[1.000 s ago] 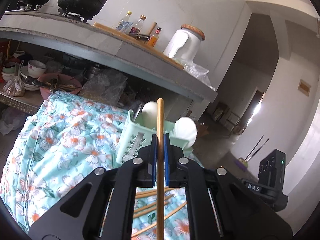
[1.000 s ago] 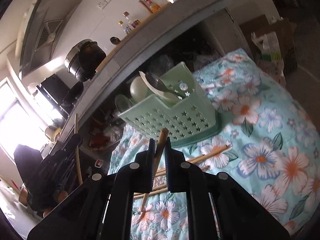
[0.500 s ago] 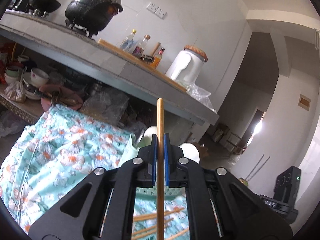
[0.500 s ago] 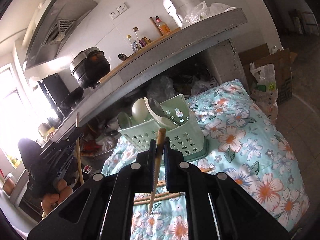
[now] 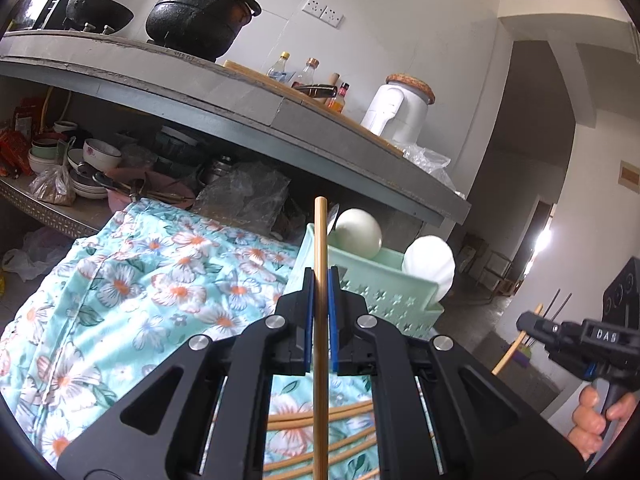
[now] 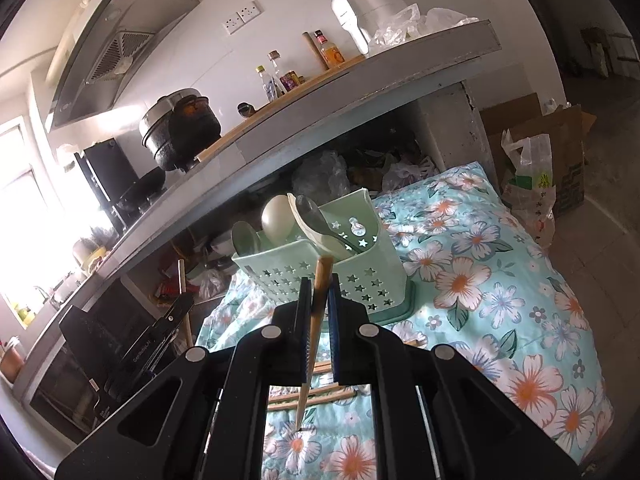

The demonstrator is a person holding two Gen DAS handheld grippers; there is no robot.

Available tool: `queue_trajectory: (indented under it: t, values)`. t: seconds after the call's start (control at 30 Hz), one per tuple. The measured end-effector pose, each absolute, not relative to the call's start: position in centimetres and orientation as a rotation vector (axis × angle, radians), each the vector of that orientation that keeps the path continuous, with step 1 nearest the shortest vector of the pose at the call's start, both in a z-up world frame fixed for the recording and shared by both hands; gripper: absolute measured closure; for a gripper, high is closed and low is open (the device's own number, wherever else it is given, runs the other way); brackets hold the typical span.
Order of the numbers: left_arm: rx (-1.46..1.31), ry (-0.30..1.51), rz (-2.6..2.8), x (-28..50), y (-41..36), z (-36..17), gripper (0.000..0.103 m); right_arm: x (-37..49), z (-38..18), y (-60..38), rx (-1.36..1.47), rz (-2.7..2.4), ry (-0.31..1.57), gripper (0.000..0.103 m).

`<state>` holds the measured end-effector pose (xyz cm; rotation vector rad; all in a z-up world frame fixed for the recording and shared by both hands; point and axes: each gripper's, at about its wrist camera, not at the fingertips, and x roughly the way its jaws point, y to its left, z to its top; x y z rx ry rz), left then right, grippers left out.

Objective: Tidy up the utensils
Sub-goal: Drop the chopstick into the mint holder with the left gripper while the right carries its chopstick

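Observation:
My left gripper [image 5: 320, 280] is shut on a wooden chopstick [image 5: 320, 240] that stands upright between the jaws. My right gripper [image 6: 319, 284] is shut on another chopstick [image 6: 322, 276], tilted, tip down. Both hover above and in front of a pale green star-punched utensil basket [image 5: 384, 292] [image 6: 352, 276] that holds spoons and ladles [image 6: 276, 214] on a floral cloth [image 6: 500, 280]. Several loose chopsticks [image 5: 312, 424] [image 6: 320, 394] lie on the cloth under the grippers. The right gripper also shows at the right in the left wrist view [image 5: 532, 326], the left gripper at the left in the right wrist view [image 6: 180, 308].
A grey concrete counter [image 5: 248, 104] overhangs behind the basket, with a black pot [image 5: 200, 8], bottles [image 5: 308, 76] and a white jug [image 5: 396, 110]. Bowls and bags [image 5: 80, 168] crowd the shelf below. Cardboard boxes and a plastic bag [image 6: 532, 176] stand right of the cloth.
Both grippers have risen and drawn back from the basket, each still holding its chopstick. The right gripper has come into the left wrist view.

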<state>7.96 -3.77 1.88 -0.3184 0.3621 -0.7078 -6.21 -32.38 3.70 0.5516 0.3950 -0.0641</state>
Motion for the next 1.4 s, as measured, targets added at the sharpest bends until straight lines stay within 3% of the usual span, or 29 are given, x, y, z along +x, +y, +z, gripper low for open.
queue_trajectory:
  t: [0.23,0.57,0.73,1.03,1.4]
  values:
    - [-0.345,0.401,-0.721,8.3,-2.7,2.4,0.098,-6.2,3.7,-32.3,0.546,-0.063,0.396,0.095]
    - [-0.559,0.110,-0.878,11.2,-5.9,12.2,0.098,-6.6,3.3,-32.7,0.564,-0.068,0.400,0.095]
    - [-0.620,0.066,-0.896,14.7,-9.9,14.6,0.098,-6.7,3.1,-33.0,0.578,-0.065,0.402,0.095]
    - [-0.587,0.150,-0.793,20.1,-14.5,13.1,0.098,-6.7,2.6,-33.9,0.607,-0.058,0.406,0.095]
    - [-0.516,0.182,-0.777,18.6,-13.5,11.2,0.098,-6.5,2.1,-34.4,0.623,-0.055,0.406,0.094]
